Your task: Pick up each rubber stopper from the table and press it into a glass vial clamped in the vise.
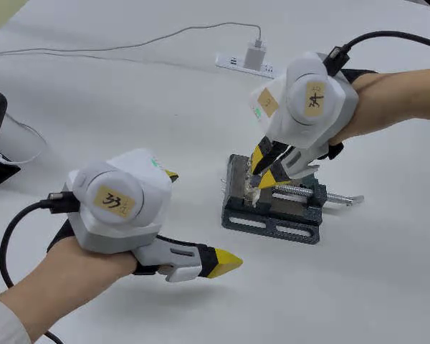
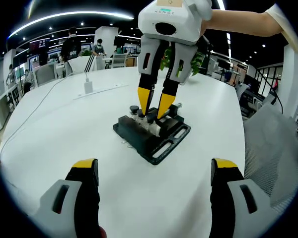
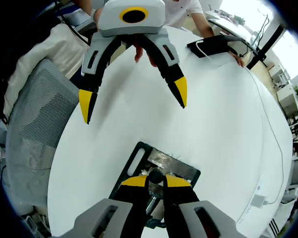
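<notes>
The left gripper [image 1: 199, 218], nearest in the head view, is hovering low over the white table [image 1: 129, 107] with its yellow-tipped jaws spread wide and nothing between them. It is pointing toward the dark vise [image 1: 272, 218], which is sitting on the table just beyond it. The right gripper [image 1: 262, 170] is reaching down from above onto the top of the vise, its jaws drawn narrow and pinching a dark rubber stopper [image 3: 155, 175] between the tips. In the right gripper view the stopper is sitting directly over the gap between the vise's clamping faces, where the glass vials [image 2: 141, 119] are standing upright in a row. Whether the stopper is touching a vial mouth cannot be told. In the left gripper view one vial at the end of the row is already wearing a black stopper [image 2: 134, 108]. The vise's screw handle [image 1: 337, 197] is sticking out sideways. Farther back on the table a white power strip [image 1: 247, 61] is lying with a charger plugged in and a cable trailing away.
</notes>
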The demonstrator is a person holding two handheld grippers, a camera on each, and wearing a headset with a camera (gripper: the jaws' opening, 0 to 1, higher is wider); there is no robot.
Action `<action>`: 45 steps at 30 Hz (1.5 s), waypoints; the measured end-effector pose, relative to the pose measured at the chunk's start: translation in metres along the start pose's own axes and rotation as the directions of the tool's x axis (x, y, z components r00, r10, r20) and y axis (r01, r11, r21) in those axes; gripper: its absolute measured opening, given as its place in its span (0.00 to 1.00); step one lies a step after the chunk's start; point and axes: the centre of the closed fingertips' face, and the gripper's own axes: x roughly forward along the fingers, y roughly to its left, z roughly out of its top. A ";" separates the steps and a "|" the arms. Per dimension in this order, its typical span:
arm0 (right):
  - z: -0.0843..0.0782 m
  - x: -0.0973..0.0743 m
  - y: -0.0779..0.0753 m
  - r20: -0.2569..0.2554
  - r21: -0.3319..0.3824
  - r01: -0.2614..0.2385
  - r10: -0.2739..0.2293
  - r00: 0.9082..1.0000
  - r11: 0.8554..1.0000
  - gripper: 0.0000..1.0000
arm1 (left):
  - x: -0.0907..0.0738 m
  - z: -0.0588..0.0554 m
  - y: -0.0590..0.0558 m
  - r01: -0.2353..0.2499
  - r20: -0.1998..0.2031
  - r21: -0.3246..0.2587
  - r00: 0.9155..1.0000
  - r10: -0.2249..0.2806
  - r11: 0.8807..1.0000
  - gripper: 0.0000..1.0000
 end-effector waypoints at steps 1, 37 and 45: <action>0.000 0.000 0.000 0.000 0.004 0.001 -0.001 1.000 1.000 0.08 | 0.000 0.000 0.000 0.000 0.000 0.000 1.000 0.000 1.000 0.93; -0.006 0.006 -0.007 0.012 0.074 0.021 -0.022 1.000 0.997 0.05 | 0.004 0.000 -0.003 0.007 0.006 -0.010 1.000 -0.007 1.000 0.93; -0.006 0.006 -0.006 0.000 0.132 0.028 -0.028 1.000 0.991 0.05 | 0.005 0.001 -0.005 0.013 0.007 -0.007 1.000 -0.013 1.000 0.92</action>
